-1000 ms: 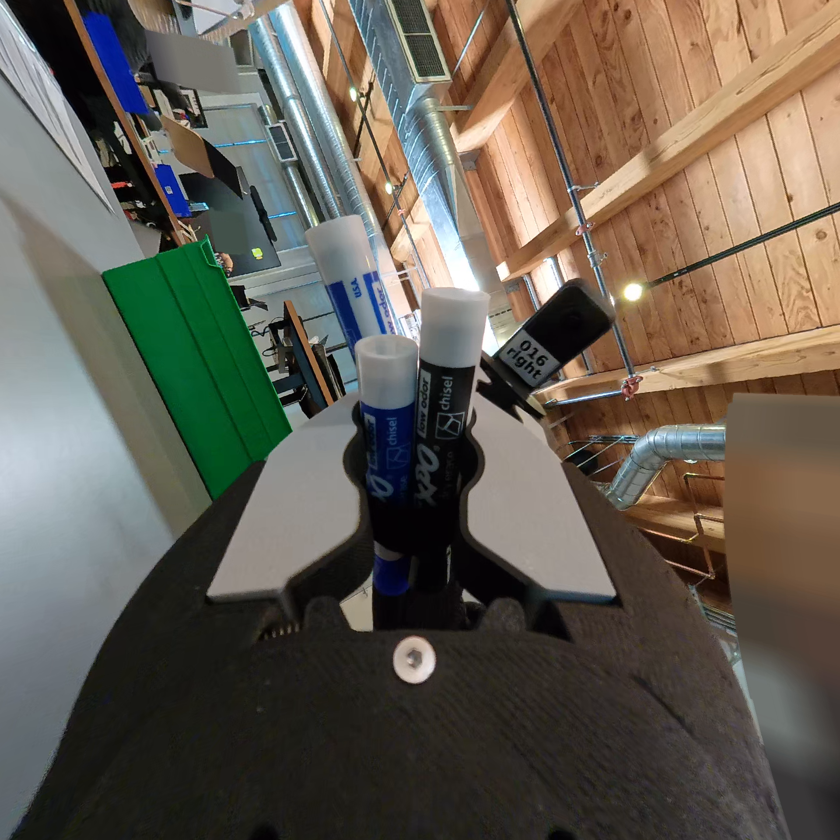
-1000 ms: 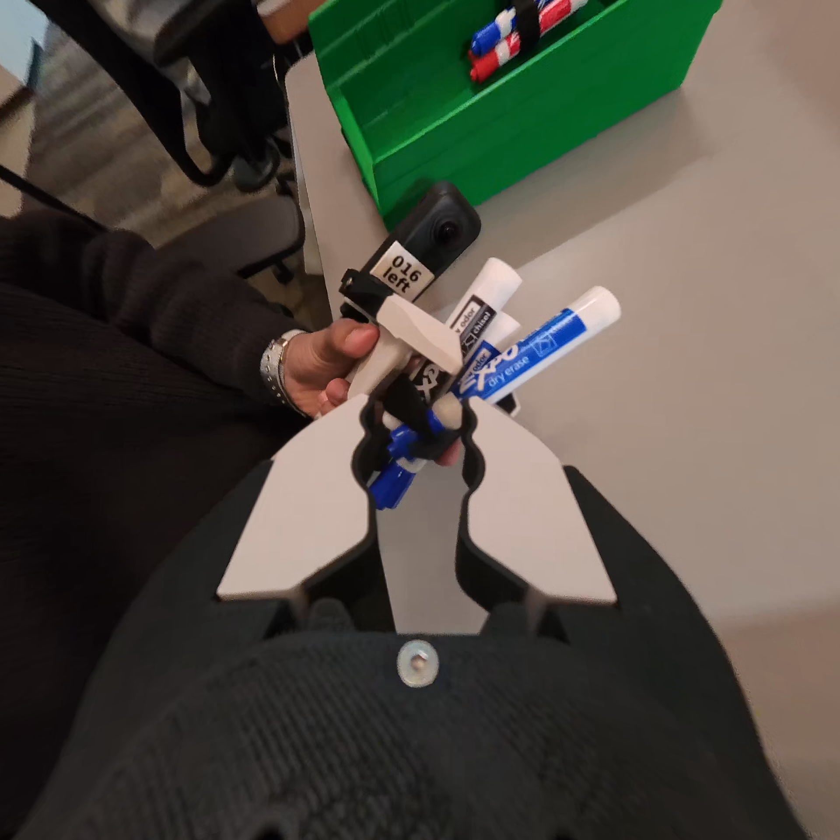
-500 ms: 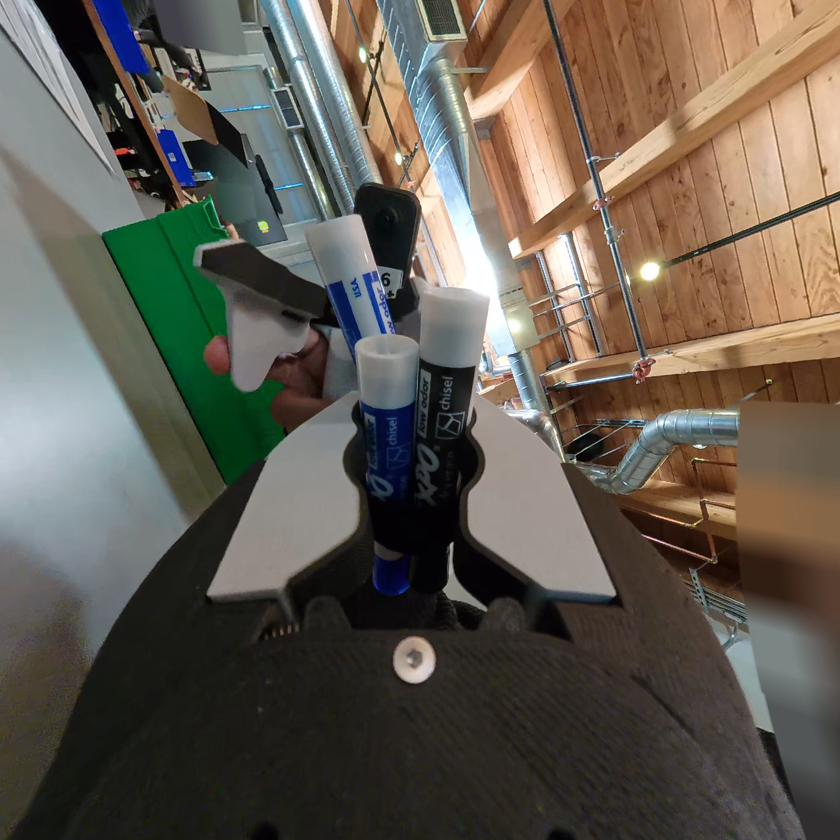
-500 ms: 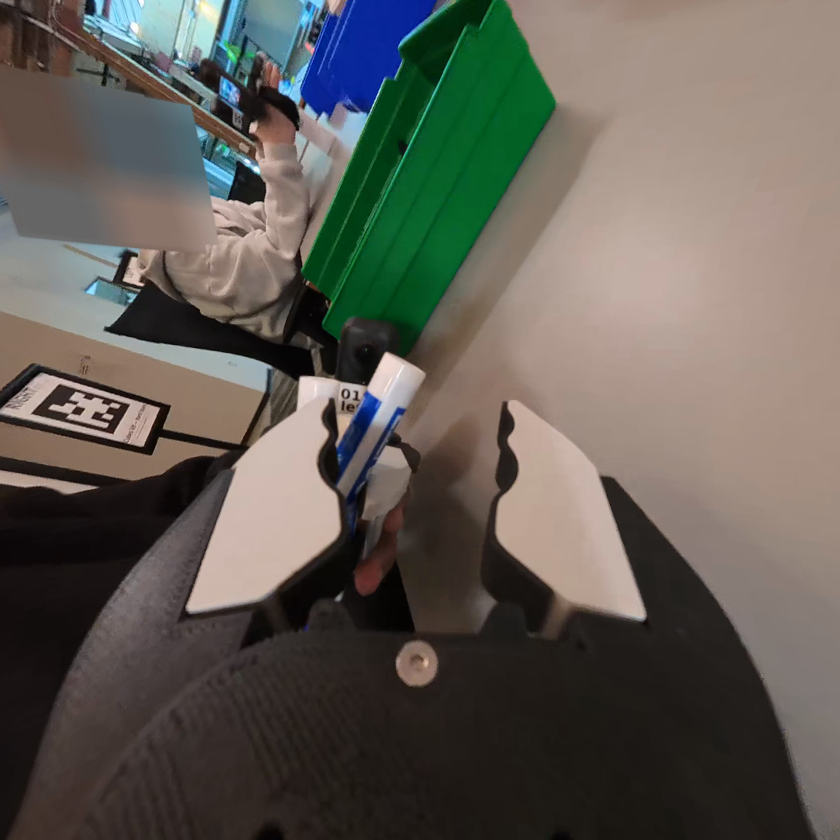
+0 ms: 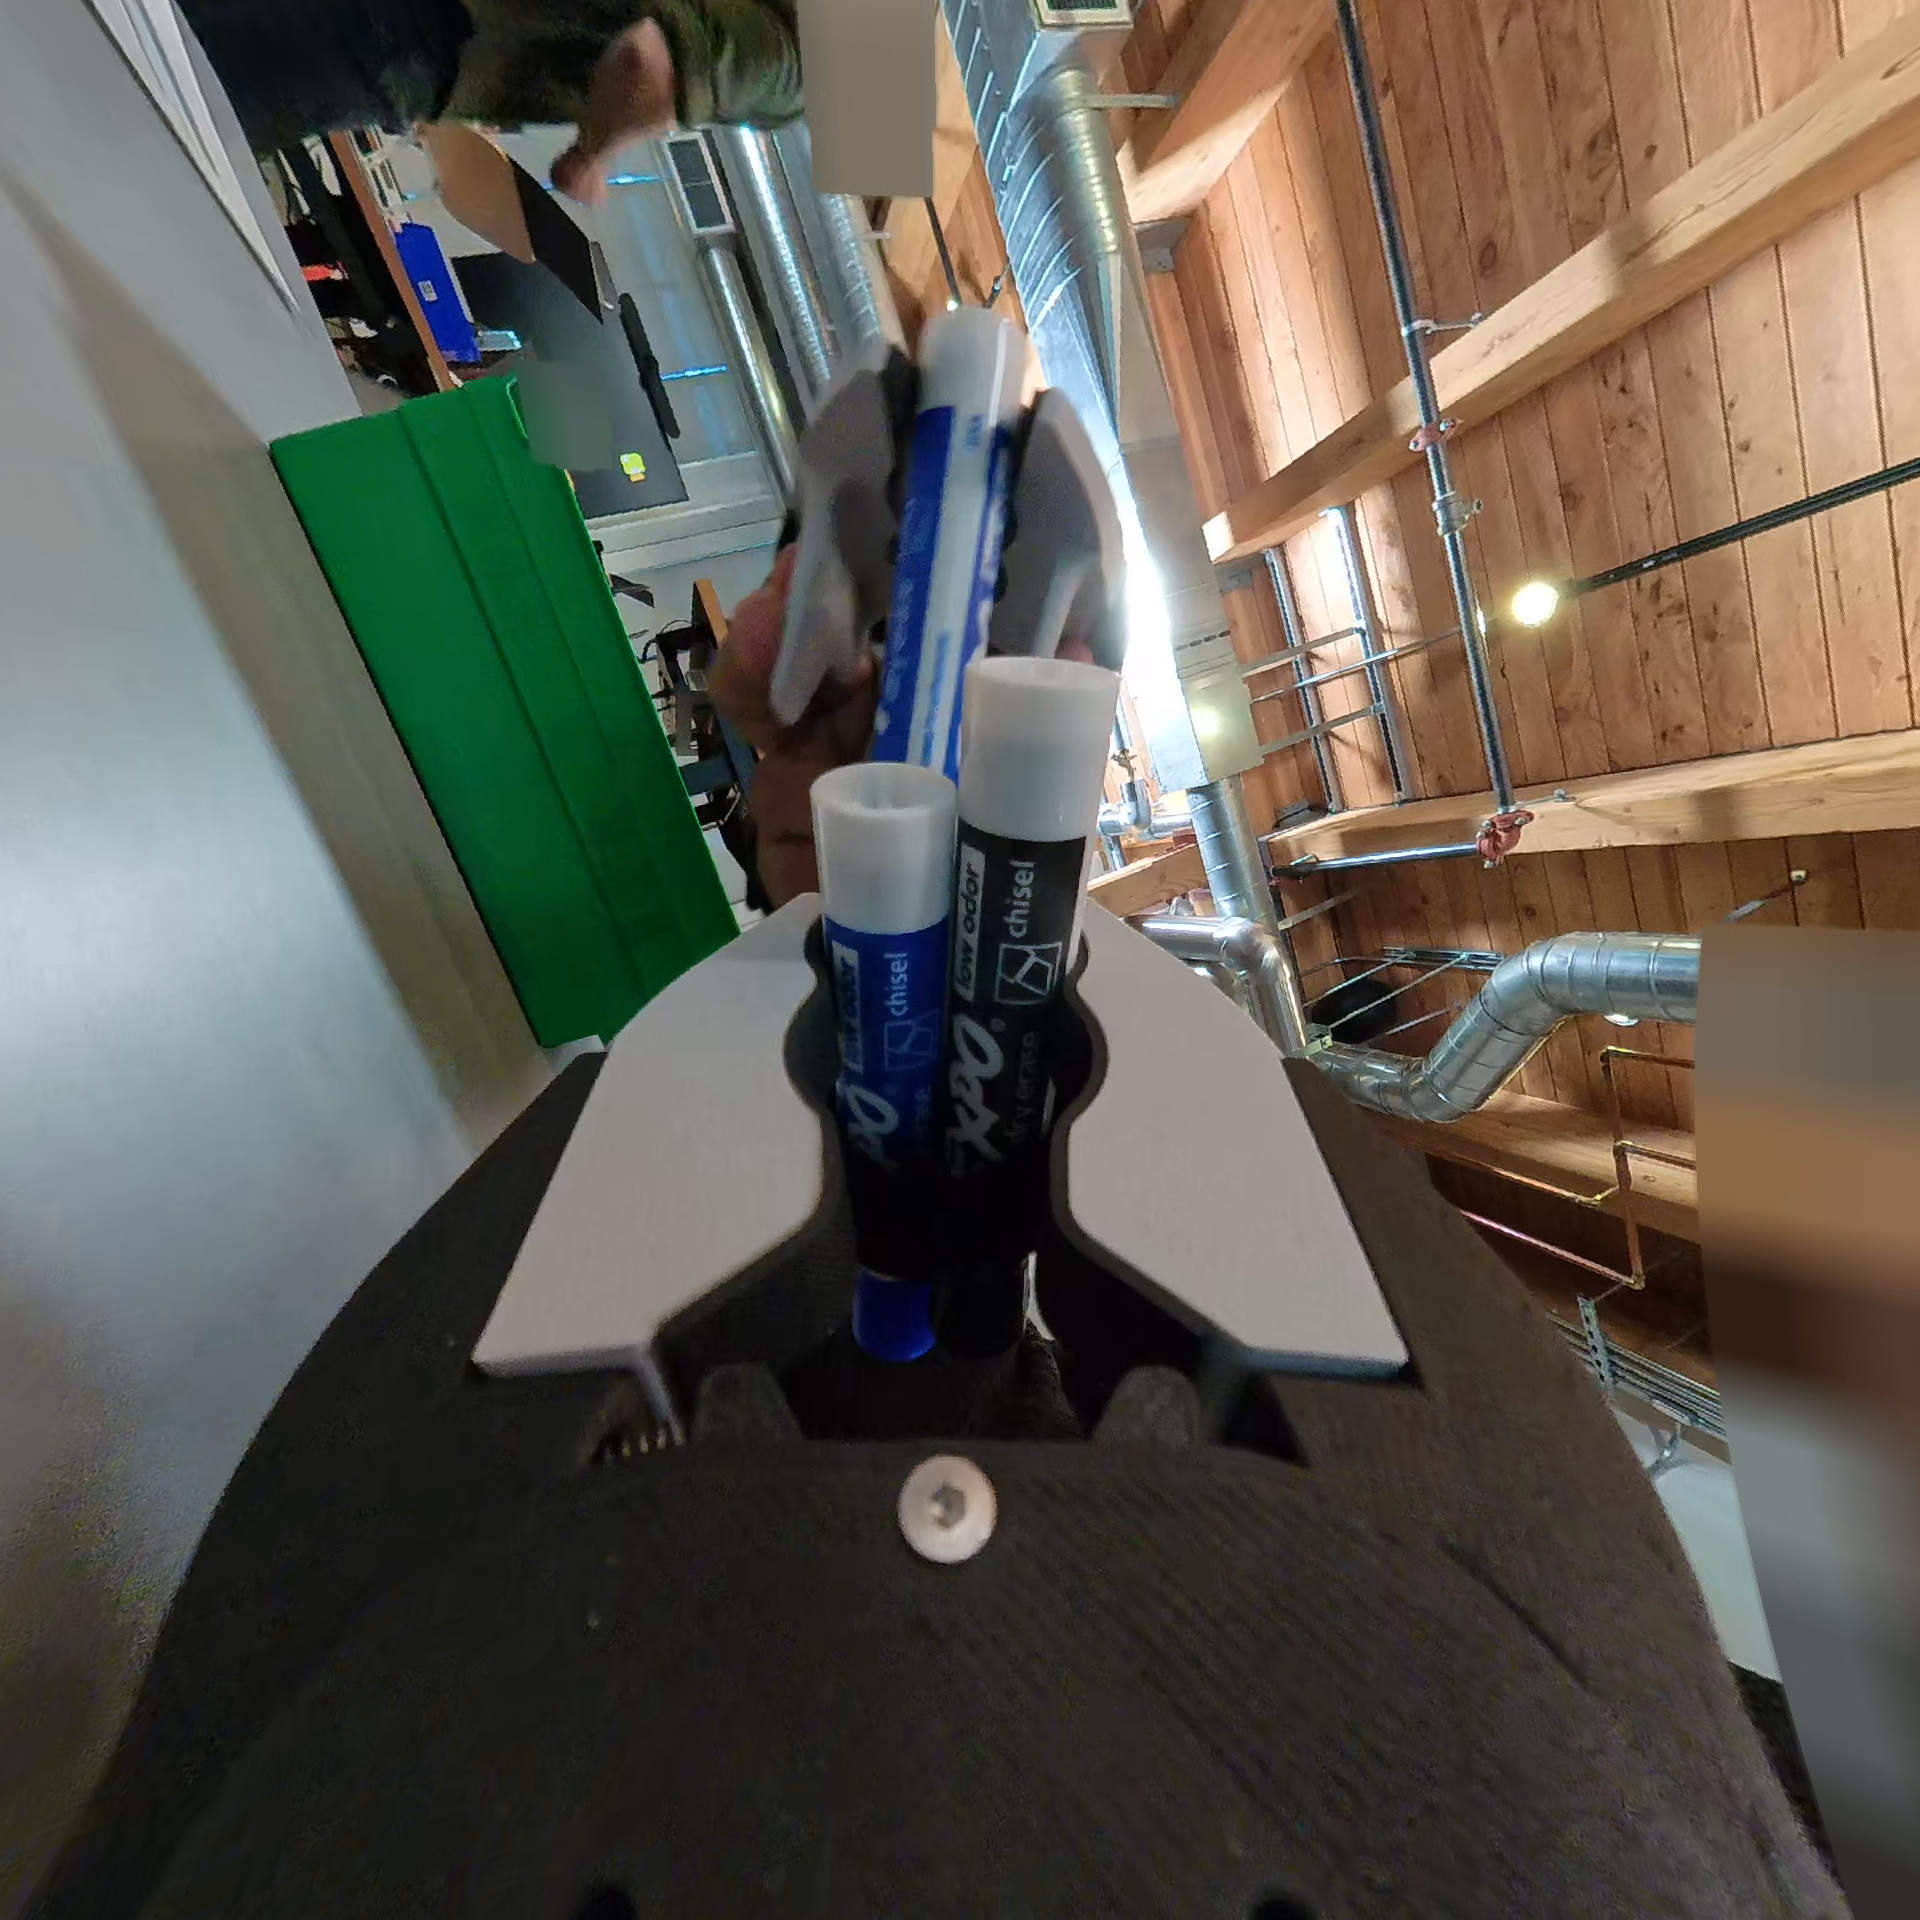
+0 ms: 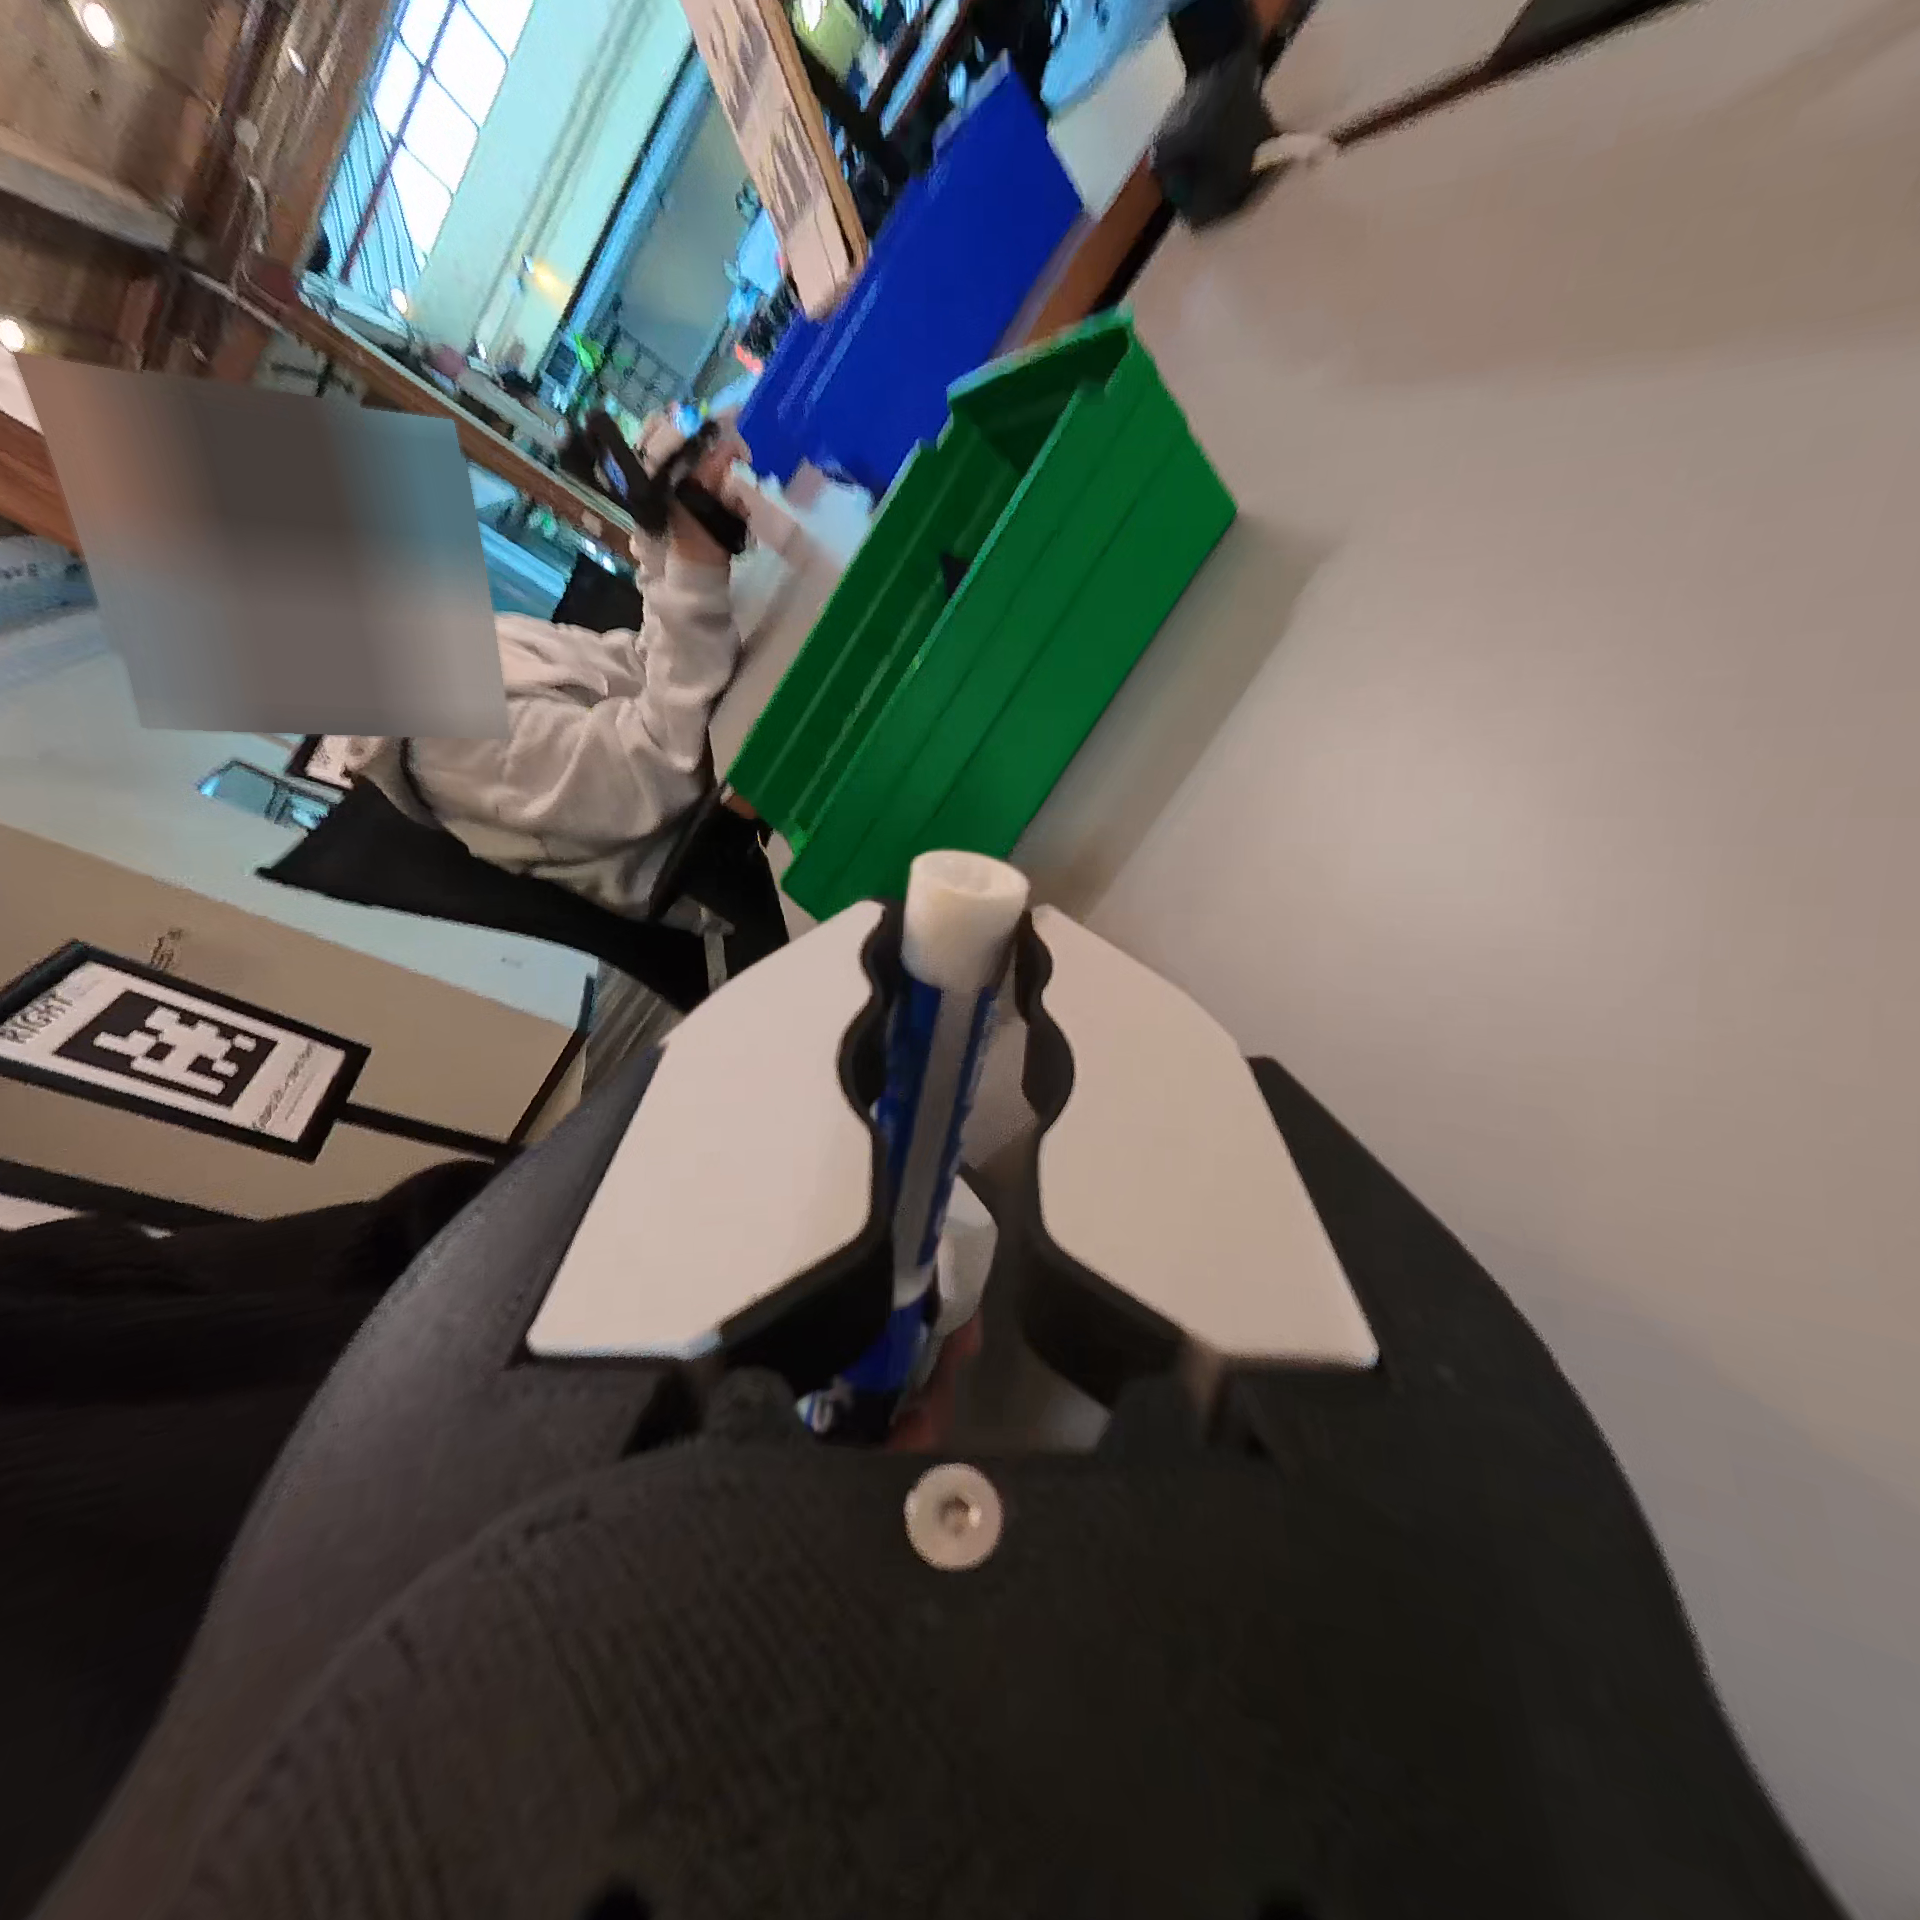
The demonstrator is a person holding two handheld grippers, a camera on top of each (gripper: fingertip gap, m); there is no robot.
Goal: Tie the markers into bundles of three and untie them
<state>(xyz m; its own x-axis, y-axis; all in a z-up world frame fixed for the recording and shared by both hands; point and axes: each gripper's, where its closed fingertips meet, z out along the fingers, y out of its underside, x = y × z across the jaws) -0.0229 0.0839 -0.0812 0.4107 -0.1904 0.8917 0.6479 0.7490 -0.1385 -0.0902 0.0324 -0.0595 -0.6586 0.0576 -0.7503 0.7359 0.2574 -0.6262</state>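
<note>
Left gripper (image 5: 940,997) is clamping two dry-erase markers, blue (image 5: 883,966) and black (image 5: 1013,914).
Right gripper (image 6: 951,971) is gripping a third blue marker (image 6: 951,997) just beyond them, near the green bin (image 6: 997,665).

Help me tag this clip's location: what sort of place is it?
Probably a shared workshop or lab: exposed metal ducts under a timber ceiling, a green bin on a grey table, another person seated nearby.

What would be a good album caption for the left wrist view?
Left claw shut on a blue marker and a black marker; beyond, the right claw grips another blue marker.
</note>
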